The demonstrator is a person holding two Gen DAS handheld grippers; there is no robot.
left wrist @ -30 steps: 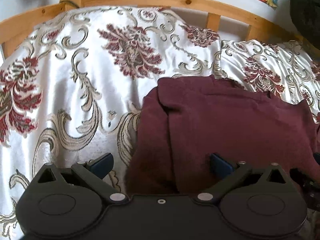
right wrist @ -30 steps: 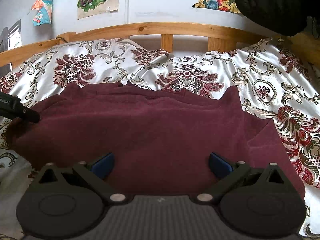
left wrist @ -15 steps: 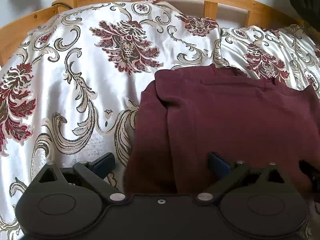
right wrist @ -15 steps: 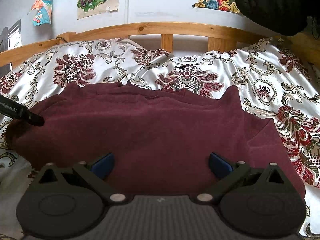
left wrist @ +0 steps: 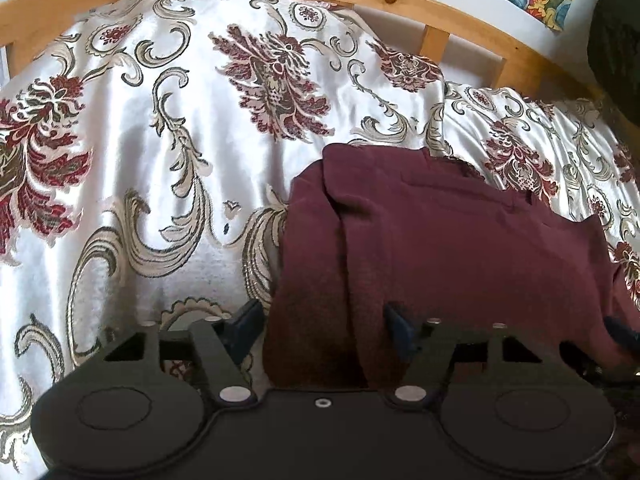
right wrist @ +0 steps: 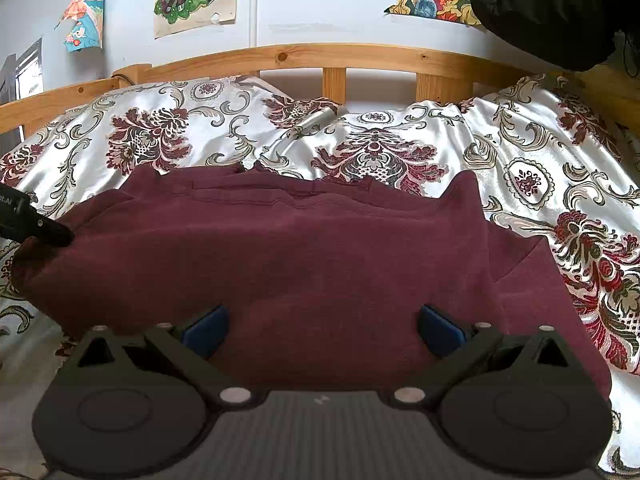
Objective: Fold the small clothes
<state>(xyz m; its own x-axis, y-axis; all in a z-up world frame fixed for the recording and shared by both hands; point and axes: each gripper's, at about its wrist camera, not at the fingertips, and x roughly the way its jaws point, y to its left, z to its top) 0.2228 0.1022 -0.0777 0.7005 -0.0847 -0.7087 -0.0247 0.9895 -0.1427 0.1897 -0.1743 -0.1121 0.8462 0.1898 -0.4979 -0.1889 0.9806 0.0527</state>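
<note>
A bed fills both views, its satin bedspread (right wrist: 520, 152) patterned with dark red flowers and grey scrolls, and a wooden headboard (right wrist: 336, 56) runs across the far side under a wall with posters. On the spread lies the task's thing, a maroon garment (right wrist: 304, 256), already doubled over itself into a broad band. Its long axis runs left to right across the near part of the bed, and a folded flap shows on its left end in the left wrist view.

The right gripper (right wrist: 322, 330) hangs over the near middle of the garment with its blue-padded fingers wide apart and nothing between them; cloth spreads out ahead of it and to both sides. The left gripper (left wrist: 322, 320) is at the garment's left end, fingers likewise spread and empty, the left finger over bare bedspread and the right finger over maroon cloth, so the near-left corner lies between and just ahead of them. That corner looks like the nearest thing for either gripper to grasp, and the left one is better placed for it; any next fold would probably carry the left end rightward along the long axis.

The garment's near edge is hidden under both gripper bodies, so whether any finger touches cloth cannot be told. What kind of garment it is stays unclear. The dark mass at the upper right is cut off.
</note>
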